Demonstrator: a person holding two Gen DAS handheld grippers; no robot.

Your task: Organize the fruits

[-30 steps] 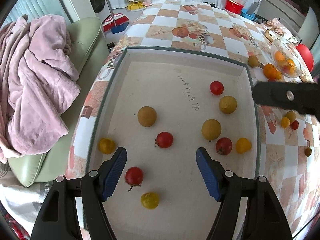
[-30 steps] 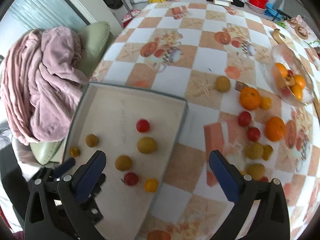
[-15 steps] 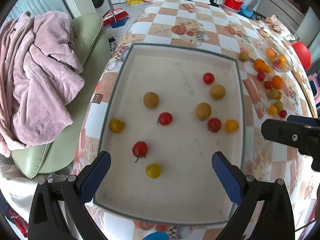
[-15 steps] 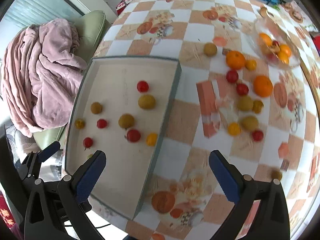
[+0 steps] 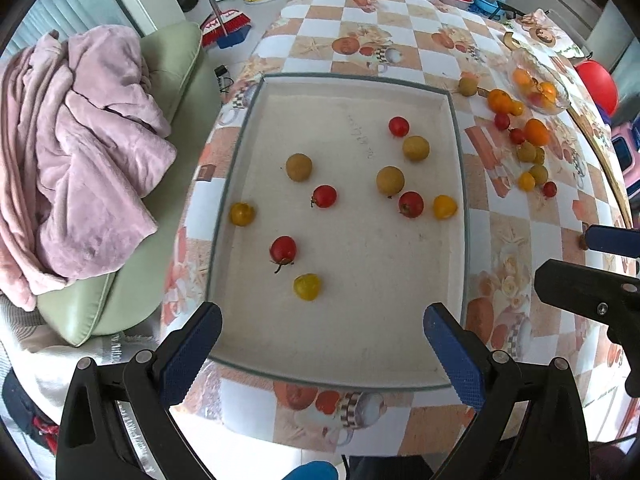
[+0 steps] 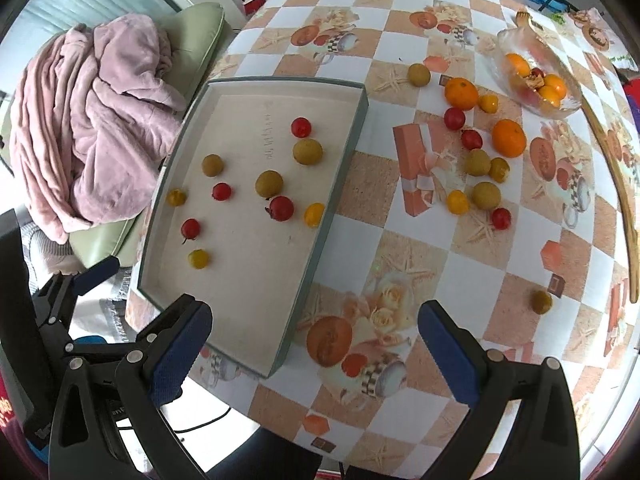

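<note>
A shallow beige tray (image 5: 400,360) (image 6: 224,320) with a grey-green rim lies on the checkered tablecloth and holds several small red, yellow and brown fruits, such as a red tomato (image 5: 283,249) and a yellow one (image 5: 307,286). More loose fruits, including an orange (image 6: 508,138), lie on the cloth right of the tray. My left gripper (image 5: 322,352) hangs open and empty above the tray's near edge. My right gripper (image 6: 314,354) is open and empty over the tray's near right corner.
A glass bowl (image 6: 568,108) with oranges stands at the far right. A green sofa (image 5: 180,64) with a pink blanket (image 5: 76,148) runs along the table's left side. The table's near edge lies just below both grippers.
The left gripper's jaws spread wide from around the red tomato, which stays in the tray. Both grippers rose and drew back toward the near edge, so more of the table shows.
</note>
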